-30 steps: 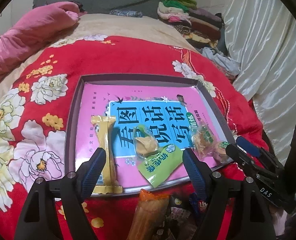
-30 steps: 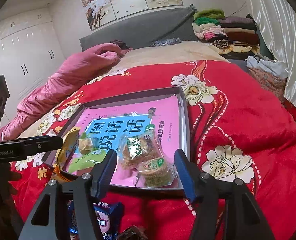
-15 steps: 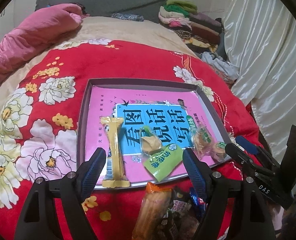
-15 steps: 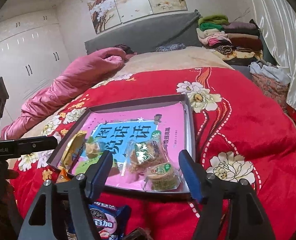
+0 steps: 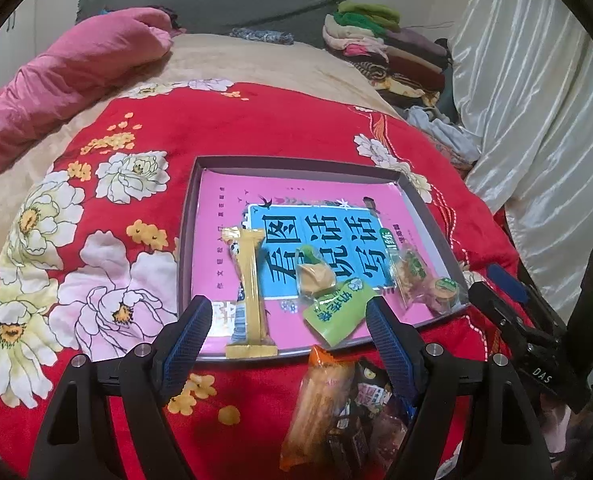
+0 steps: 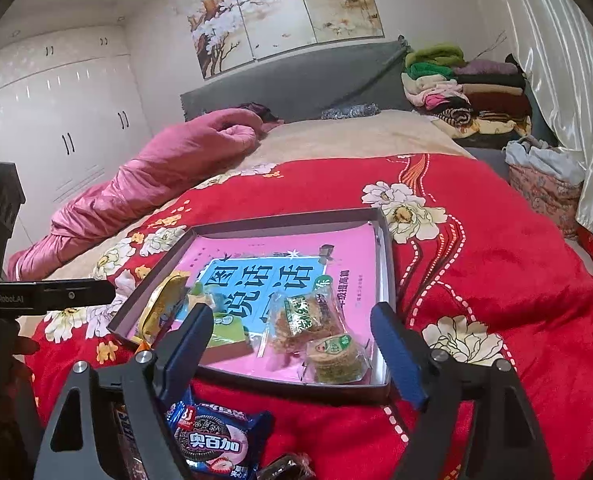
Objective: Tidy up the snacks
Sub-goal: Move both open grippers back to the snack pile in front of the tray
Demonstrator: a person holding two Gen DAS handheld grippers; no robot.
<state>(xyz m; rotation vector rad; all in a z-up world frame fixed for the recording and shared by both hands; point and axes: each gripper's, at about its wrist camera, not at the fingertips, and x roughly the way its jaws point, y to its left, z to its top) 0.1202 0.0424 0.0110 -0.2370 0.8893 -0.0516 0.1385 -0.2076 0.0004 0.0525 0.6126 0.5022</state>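
1. Red blanket (image 5: 224, 128) carries the tray (image 5: 296, 163), where I count five snacks: yellow bar (image 5: 251, 292), dumpling pack (image 5: 315, 276), green pouch (image 5: 338, 308), two biscuit packs (image 6: 316, 332).
2. Loose snacks lie short of it: orange pack (image 5: 318, 396) and cookie pack (image 6: 216, 440).
3. Left gripper (image 5: 288, 326) and right gripper (image 6: 292, 340) both gape, holding nothing.
4. I judge we're between picks; next I'd lower one onto a loose pack.

The loose snack pile (image 5: 344, 412) runs off the left wrist view's bottom edge, its dark wrappers seemingly too blurred to read. A left finger (image 6: 184, 344) hides part of the green packet (image 6: 228, 332).
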